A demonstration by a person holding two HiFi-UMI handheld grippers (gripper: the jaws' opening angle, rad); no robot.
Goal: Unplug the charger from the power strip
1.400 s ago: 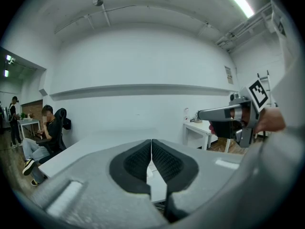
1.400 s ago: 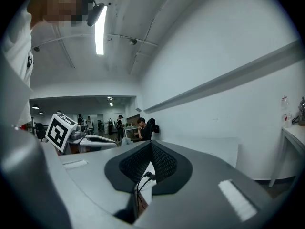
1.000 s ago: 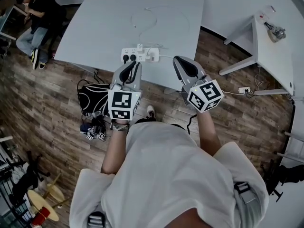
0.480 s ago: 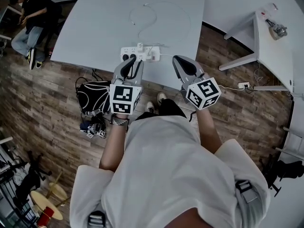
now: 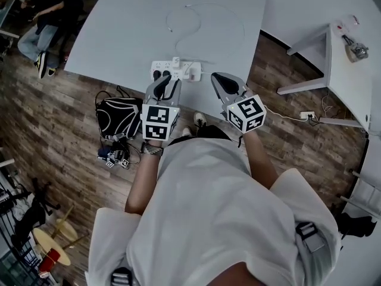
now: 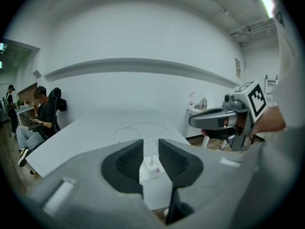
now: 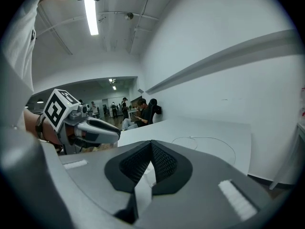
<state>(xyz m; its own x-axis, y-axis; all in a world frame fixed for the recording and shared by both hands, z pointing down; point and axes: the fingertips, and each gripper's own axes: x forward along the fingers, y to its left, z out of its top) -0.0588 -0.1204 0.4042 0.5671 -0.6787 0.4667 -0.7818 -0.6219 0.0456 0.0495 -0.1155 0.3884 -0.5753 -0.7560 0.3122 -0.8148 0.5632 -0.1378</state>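
Note:
The white power strip (image 5: 175, 71) lies near the front edge of the white table (image 5: 119, 34). A white charger (image 5: 176, 61) is plugged into it, and its thin cable (image 5: 205, 16) loops across the tabletop. My left gripper (image 5: 168, 78) hovers just before the strip's left part. Its jaws are opening and nothing is between them. In the left gripper view the charger (image 6: 152, 165) shows through the gap of the left gripper (image 6: 150, 145), further off. My right gripper (image 5: 218, 76) hangs to the right of the strip; its tips meet in the right gripper view (image 7: 151, 144).
A black bag (image 5: 118, 117) and small marker cubes (image 5: 113, 157) lie on the wooden floor under the table's left front. A second white table (image 5: 351, 70) stands to the right, with a floor socket (image 5: 306, 114) by it. A person (image 5: 41, 8) sits at far left.
Both grippers have sunk and moved closer to the power strip. The left jaws have parted a little; the right jaws stay together.

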